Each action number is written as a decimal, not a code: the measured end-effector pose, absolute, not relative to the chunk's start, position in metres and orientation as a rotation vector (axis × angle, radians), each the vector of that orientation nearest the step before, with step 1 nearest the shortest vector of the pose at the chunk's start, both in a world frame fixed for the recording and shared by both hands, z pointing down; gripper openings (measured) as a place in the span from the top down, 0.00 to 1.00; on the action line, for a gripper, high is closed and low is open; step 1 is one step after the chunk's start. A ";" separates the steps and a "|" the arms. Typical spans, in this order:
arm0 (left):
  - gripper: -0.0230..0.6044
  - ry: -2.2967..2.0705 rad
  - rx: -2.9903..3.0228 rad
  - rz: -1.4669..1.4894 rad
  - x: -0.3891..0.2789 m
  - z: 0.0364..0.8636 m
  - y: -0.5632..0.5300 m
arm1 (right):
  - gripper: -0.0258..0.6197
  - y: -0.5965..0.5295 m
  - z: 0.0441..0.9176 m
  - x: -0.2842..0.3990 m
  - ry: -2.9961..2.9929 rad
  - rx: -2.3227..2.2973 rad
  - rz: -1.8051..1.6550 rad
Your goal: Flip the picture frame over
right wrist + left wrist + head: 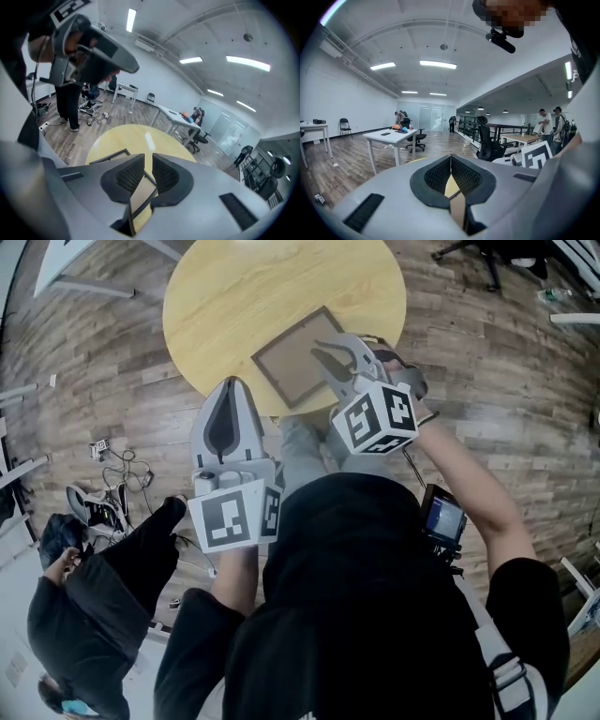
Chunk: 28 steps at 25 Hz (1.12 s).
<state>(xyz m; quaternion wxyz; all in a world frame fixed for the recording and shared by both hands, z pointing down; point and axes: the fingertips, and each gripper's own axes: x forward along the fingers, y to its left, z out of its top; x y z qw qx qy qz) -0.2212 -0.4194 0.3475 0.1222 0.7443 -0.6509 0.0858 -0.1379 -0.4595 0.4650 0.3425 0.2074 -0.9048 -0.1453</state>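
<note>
Yellow wood tops the round surface (244, 287), and the picture frame (295, 357) lies flat on it close to the near edge, set cornerwise to the person. A dull brown panel faces up inside a darker border; whether that is the front or the back cannot be told.

The right hand-held gripper (330, 351) hangs over the frame's right part, angled downward. In the right gripper view its jaws stand a narrow gap apart with nothing pinched between the ribbed pads (129, 176); the frame shows through the gap, lying below on the yellow top, and one of its corners pokes out to the left of the jaws.

The left hand-held gripper (230, 385) sits over the near rim of the surface, just left of the frame and apart from it. In the left gripper view its jaw tips meet, gripping nothing.

On the plank floor (487, 381) to the left stands a person in dark clothes (103, 587), near a tangle of cables (122, 465).
</note>
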 end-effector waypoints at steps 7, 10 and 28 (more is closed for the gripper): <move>0.93 -1.903 2.297 0.156 -0.191 0.299 -0.420 | 0.93 -0.425 0.309 -0.147 -2.724 0.574 -0.478; 0.93 -1.910 2.334 0.120 -0.181 0.284 -0.412 | 0.93 -0.411 0.259 -0.133 -2.871 0.624 -0.441; 0.93 -1.823 2.478 0.050 -0.111 0.246 -0.396 | 0.93 -0.445 0.212 0.046 -2.939 1.291 0.114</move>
